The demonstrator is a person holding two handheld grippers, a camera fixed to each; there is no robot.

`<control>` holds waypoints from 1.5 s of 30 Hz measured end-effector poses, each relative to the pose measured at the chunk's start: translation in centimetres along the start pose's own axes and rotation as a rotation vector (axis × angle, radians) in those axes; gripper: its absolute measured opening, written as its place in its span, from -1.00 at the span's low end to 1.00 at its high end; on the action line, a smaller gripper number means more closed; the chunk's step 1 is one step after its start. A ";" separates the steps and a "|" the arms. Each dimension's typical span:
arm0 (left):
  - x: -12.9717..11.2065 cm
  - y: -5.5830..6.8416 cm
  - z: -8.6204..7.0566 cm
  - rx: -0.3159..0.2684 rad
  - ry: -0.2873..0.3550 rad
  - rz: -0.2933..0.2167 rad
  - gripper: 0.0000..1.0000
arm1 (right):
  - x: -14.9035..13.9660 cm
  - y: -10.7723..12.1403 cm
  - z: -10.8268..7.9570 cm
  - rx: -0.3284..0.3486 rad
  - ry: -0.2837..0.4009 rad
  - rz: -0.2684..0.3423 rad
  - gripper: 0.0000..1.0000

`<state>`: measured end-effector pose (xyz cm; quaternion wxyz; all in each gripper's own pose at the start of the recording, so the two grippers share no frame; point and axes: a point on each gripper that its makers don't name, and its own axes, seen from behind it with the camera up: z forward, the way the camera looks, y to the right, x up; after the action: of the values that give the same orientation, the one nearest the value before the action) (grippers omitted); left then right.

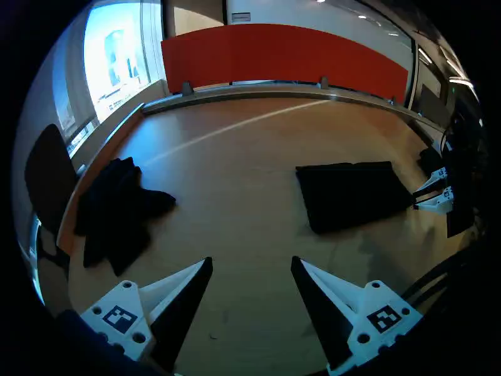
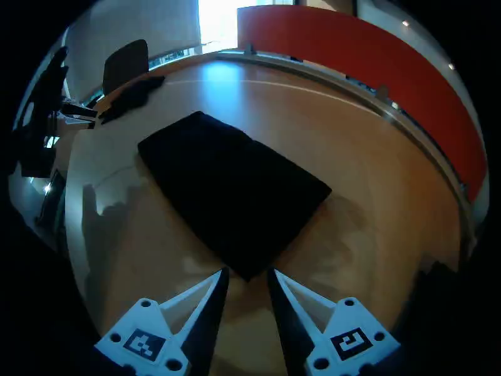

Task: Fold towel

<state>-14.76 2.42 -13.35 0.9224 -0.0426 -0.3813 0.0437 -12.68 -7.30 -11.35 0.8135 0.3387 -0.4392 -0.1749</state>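
Towel (image 2: 232, 188): black, laid flat as a neat rectangle near the middle of the table (image 2: 351, 144). It is apparently folded at least once already, though layers cannot be told apart in the dark cloth. Its near corner is pointed into the gap between the fingers of the right gripper (image 2: 247, 272), which are set a little apart and not closed on the cloth. The left gripper (image 1: 251, 260) is spread wide over bare table, well apart from the towel, with nothing between its fingers. A loose dark heap (image 1: 119, 213) is seen at the table's edge beside a chair (image 1: 47, 169). The step in hand is judged to be the taking of a corner for a further fold. For the next move, the right fingers would have to be closed on that corner, a second corner taken by the left gripper, and both carried across to the opposite edge.
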 end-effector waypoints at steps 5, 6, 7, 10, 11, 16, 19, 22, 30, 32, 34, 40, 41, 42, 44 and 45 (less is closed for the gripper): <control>-0.1 -0.1 0.0 0.002 -0.002 0.000 0.86 | -0.3 0.0 0.2 0.000 -0.013 -0.006 -0.40; -0.1 -0.1 0.0 0.002 -0.002 0.000 0.86 | -0.3 0.1 0.2 0.000 -0.016 -0.006 -0.48; -0.1 -0.1 0.0 0.002 -0.003 -0.001 0.86 | -0.4 0.1 0.2 0.001 -0.018 -0.006 -0.57; -0.2 -0.2 0.0 0.004 -0.004 -0.001 0.86 | -0.5 0.2 0.2 -0.003 -0.021 -0.006 -0.83; -0.2 -0.2 0.0 0.004 -0.005 -0.001 0.86 | -0.5 0.2 0.2 -0.007 -0.021 -0.006 -0.90; -0.2 -0.3 0.0 0.005 -0.007 0.000 0.86 | 0.0 0.2 0.0 -0.010 -0.001 -0.006 -0.90; -0.3 -0.3 0.0 0.006 -0.008 0.000 0.86 | 0.4 0.3 -0.3 -0.020 0.015 -0.008 -0.90; -0.3 -0.3 0.1 0.005 -0.009 0.001 0.86 | 1.2 0.4 -1.0 -0.033 0.038 -0.014 -0.90; 0.1 -0.3 0.3 0.003 -0.006 0.005 0.86 | 4.5 1.4 -3.8 -0.089 0.118 -0.032 -0.89; 0.3 -0.2 0.4 0.002 -0.004 0.007 0.86 | 5.5 1.8 -4.7 -0.103 0.138 -0.036 -0.89; 0.4 -0.1 0.5 0.001 -0.003 0.008 0.86 | 6.5 2.2 -5.5 -0.116 0.157 -0.039 -0.89; 0.7 0.1 0.7 -0.002 0.000 0.007 0.86 | 9.2 3.0 -7.9 -0.148 0.210 -0.049 -0.89; 0.7 0.1 0.7 -0.002 0.001 0.007 0.86 | 9.5 3.2 -8.2 -0.153 0.216 -0.051 -0.89; 0.8 0.1 0.7 -0.002 0.001 0.006 0.86 | 9.9 3.3 -8.6 -0.158 0.223 -0.054 -0.89; 0.9 0.2 0.7 -0.003 0.002 0.008 0.87 | 10.4 3.5 -9.2 -0.165 0.232 -0.060 -0.89; 0.9 0.2 0.7 -0.003 0.002 0.009 0.87 | 10.7 3.6 -9.5 -0.168 0.236 -0.063 -0.89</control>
<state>-14.65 2.73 -12.20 0.9225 -0.0460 -0.3803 0.0473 1.11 -7.19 -6.14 0.8791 0.3013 -0.3135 -0.1954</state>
